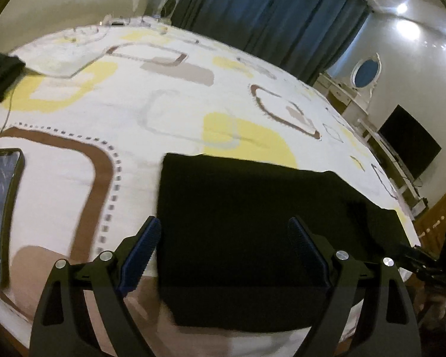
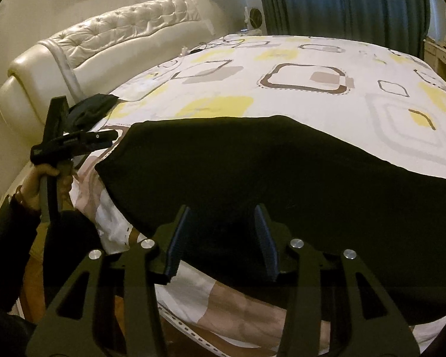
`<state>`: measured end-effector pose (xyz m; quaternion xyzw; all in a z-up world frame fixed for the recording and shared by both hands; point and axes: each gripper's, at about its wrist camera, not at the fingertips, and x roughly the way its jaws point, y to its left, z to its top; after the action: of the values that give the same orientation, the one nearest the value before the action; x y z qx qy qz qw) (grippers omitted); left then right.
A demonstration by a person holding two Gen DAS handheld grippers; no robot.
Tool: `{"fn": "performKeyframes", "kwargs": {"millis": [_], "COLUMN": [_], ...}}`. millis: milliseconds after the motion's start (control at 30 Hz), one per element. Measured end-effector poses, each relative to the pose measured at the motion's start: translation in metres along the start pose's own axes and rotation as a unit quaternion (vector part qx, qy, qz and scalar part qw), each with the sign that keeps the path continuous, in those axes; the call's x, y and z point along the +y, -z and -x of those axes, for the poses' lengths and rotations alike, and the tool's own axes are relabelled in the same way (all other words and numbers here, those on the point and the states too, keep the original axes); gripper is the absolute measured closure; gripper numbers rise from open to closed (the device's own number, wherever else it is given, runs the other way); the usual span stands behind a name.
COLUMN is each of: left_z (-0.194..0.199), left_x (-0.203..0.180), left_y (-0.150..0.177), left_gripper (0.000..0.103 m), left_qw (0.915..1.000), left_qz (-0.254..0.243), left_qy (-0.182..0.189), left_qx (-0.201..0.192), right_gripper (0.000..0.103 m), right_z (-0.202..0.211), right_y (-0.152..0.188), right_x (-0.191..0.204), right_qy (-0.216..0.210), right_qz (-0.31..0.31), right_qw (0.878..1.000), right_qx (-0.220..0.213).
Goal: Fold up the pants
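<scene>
Pants, black soft fabric (image 2: 282, 172), lie flat on the bed (image 2: 312, 89), long axis running sideways across both our tools: left tool (image 1: 223, 255) and right tool (image 2: 221, 238) gape apart, right nearer.

Bedroom, cream walls. Bed (image 2: 312, 95) under white sheet with yellow and brown squares; tufted cream headboard (image 2: 119, 29). Dark blue curtains (image 1: 267, 15) behind. White dresser (image 1: 345, 95) with oval mirror (image 1: 366, 73), dark screen (image 1: 408, 145). Ceiling lights (image 1: 403, 7) glare.

Both wrist views look forward, low and close, sharing the black pants (image 1: 252, 223) on the bed (image 2: 312, 95).
</scene>
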<state>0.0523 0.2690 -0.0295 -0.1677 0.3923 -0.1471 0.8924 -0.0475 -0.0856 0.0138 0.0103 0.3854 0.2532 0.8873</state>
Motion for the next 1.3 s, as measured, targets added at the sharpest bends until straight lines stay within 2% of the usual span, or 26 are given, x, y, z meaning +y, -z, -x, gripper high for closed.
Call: {"fn": "performKeyframes", "kwargs": {"millis": [100, 200, 333, 367, 433, 533, 700, 767, 867, 900, 933, 967, 1000, 1033, 1200, 1300], "left_z": [-0.009, -0.024, -0.032, -0.033, -0.036, -0.042, -0.048, -0.051, -0.054, -0.054, -0.053, -0.055, -0.056, -0.057, -0.047, -0.033], "left_x": [0.018, 0.031, 0.036, 0.039, 0.041, 0.037, 0.044, 0.042, 0.033, 0.031, 0.031, 0.032, 0.034, 0.035, 0.017, -0.008], "left_y": [-0.004, -0.005, -0.009, -0.011, -0.012, -0.012, -0.019, -0.022, -0.022, -0.022, -0.02, -0.019, -0.017, -0.016, -0.021, -0.032], "left_gripper": [0.017, 0.017, 0.017, 0.017, 0.017, 0.017, 0.017, 0.017, 0.017, 0.02, 0.036, 0.058, 0.066, 0.079, 0.084, 0.084], "left_qw": [0.9995, 0.9968, 0.9931, 0.9902, 0.9839, 0.9779, 0.9639, 0.9615, 0.965, 0.9667, 0.9687, 0.971, 0.971, 0.9692, 0.9762, 0.9808], "left_qz": [-0.002, 0.011, 0.013, 0.028, 0.044, 0.05, 0.094, 0.097, 0.078, 0.073, 0.069, 0.07, 0.077, 0.083, 0.061, 0.029], "left_qy": [0.009, 0.041, 0.081, 0.106, 0.143, 0.171, 0.225, 0.231, 0.218, 0.212, 0.203, 0.186, 0.179, 0.185, 0.163, 0.155], "left_qx": [0.03, 0.068, 0.083, 0.087, 0.098, 0.108, 0.107, 0.113, 0.123, 0.124, 0.126, 0.133, 0.138, 0.14, 0.13, 0.115], "right_gripper": [0.058, 0.058, 0.056, 0.05, 0.049, 0.049, 0.049, 0.049, 0.049, 0.049, 0.049, 0.049, 0.049, 0.049, 0.049, 0.049], "right_z": [-0.002, -0.002, -0.003, -0.004, -0.005, -0.007, -0.01, -0.011, -0.01, -0.009, -0.008, -0.007, -0.008, -0.007, -0.004, -0.001], "right_y": [-0.002, -0.003, -0.003, -0.003, -0.002, -0.001, 0.001, 0.002, 0.002, 0.003, 0.003, 0.004, 0.003, 0.003, 0.003, 0.003], "right_x": [0.002, 0.005, 0.006, 0.005, 0.004, 0.006, 0.007, 0.006, 0.005, 0.005, 0.004, 0.004, 0.004, 0.004, -0.001, -0.006], "right_qy": [-0.009, -0.01, -0.015, -0.018, -0.024, -0.027, -0.035, -0.038, -0.038, -0.038, -0.038, -0.038, -0.038, -0.038, -0.032, -0.027], "right_qz": [-0.001, 0.003, 0.001, -0.002, -0.009, -0.008, -0.011, -0.014, -0.017, -0.017, -0.019, -0.02, -0.021, -0.021, -0.027, -0.032], "right_qw": [1.0, 1.0, 1.0, 1.0, 1.0, 1.0, 0.999, 0.999, 0.999, 0.999, 0.999, 0.999, 0.999, 0.999, 0.999, 0.999], "right_qx": [0.002, 0.002, 0.004, 0.004, 0.004, 0.007, 0.011, 0.012, 0.011, 0.011, 0.01, 0.009, 0.009, 0.008, 0.005, 0.001]}}
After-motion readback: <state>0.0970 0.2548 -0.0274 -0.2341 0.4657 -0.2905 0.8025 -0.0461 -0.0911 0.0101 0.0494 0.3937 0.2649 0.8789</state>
